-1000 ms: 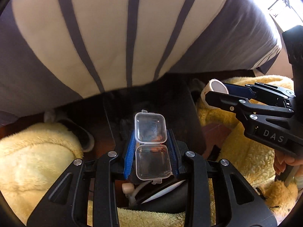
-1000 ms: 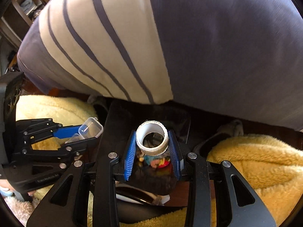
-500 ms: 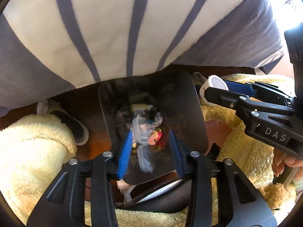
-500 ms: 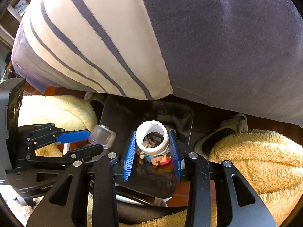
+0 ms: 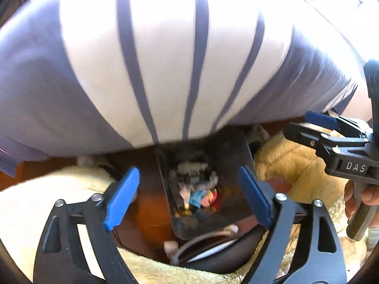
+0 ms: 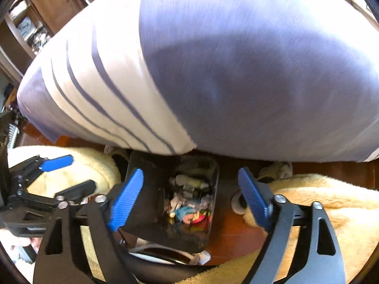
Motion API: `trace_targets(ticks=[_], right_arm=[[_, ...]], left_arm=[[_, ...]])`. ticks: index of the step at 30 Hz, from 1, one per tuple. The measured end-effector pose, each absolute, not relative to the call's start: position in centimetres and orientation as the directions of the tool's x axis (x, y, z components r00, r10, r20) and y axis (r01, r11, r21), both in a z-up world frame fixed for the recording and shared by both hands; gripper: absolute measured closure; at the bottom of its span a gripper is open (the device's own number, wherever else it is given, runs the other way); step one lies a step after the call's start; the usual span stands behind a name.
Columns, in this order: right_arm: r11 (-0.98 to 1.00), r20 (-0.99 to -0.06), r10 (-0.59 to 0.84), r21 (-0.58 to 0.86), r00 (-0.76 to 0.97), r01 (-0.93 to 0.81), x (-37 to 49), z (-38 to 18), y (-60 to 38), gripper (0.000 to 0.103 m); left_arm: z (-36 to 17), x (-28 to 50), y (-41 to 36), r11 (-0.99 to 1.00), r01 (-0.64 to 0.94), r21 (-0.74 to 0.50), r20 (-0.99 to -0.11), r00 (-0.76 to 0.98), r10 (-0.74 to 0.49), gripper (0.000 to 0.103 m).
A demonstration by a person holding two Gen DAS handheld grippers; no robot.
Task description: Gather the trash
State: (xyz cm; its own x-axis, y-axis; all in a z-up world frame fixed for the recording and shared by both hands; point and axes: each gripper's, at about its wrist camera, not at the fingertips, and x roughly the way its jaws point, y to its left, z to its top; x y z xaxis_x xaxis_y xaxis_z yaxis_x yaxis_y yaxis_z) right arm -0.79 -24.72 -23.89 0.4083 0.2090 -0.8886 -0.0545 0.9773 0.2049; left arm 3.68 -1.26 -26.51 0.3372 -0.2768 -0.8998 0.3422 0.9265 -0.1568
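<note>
Nearest the left wrist camera, the left tool (image 5: 187, 196) has its blue pads spread wide and still parting, nothing between them; the right tool (image 6: 190, 196) stands the same way, its jaws opening and empty; below both sits a dark bin (image 5: 233, 146) on the reddish floor (image 5: 151, 210), and the trash (image 5: 196, 189) lies inside it as a jumble of white scraps, a pale tube and bright blue, pink and red bits; a white cable (image 5: 201, 241) curls at the bin's near edge; yellow fleece (image 6: 331, 208) flanks the bin on either side; beyond hangs a cream and grey striped fabric (image 5: 165, 59); in the right wrist view a wooden shelf (image 6: 30, 23) stands far left.
</note>
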Motion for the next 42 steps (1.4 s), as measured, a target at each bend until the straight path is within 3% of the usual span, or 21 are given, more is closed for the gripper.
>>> trace_targets(ticks=[2,7,26,34,42], right_arm=[[0.98,-0.873,0.195,0.193,0.447,-0.051,-1.1,-22.2,-25.2,0.005],[0.986,-0.815,0.158,0.157,0.558,-0.049,-1.8,-17.0,-26.1,0.004],[0.998,-0.477,-0.034,0.035,0.878,0.057,-5.2,1.6,-29.1,0.003],[0.989,-0.3,-0.122,0.046,0.946,0.143,-9.8,6.1,-30.0,0.003],[0.986,-0.288,-0.14,0.044,0.947,0.159,-10.8,6.3,-30.2,0.003]], left_arm=[[-24.5,3.5,-0.9,0.929,0.339,-0.146,-0.879,0.386,-0.279,0.013],[-18.6,3.1,-0.5,0.934,0.34,-0.11,-0.805,0.52,-0.285,0.008],[0.8,-1.3,1.7,0.975,0.219,0.04,-0.417,0.89,-0.183,0.008],[4.7,-4.2,3.1,0.989,0.147,0.02,-0.307,0.942,-0.133,0.008],[5.3,-5.6,3.6,0.992,0.126,0.026,-0.295,0.949,-0.113,0.008]])
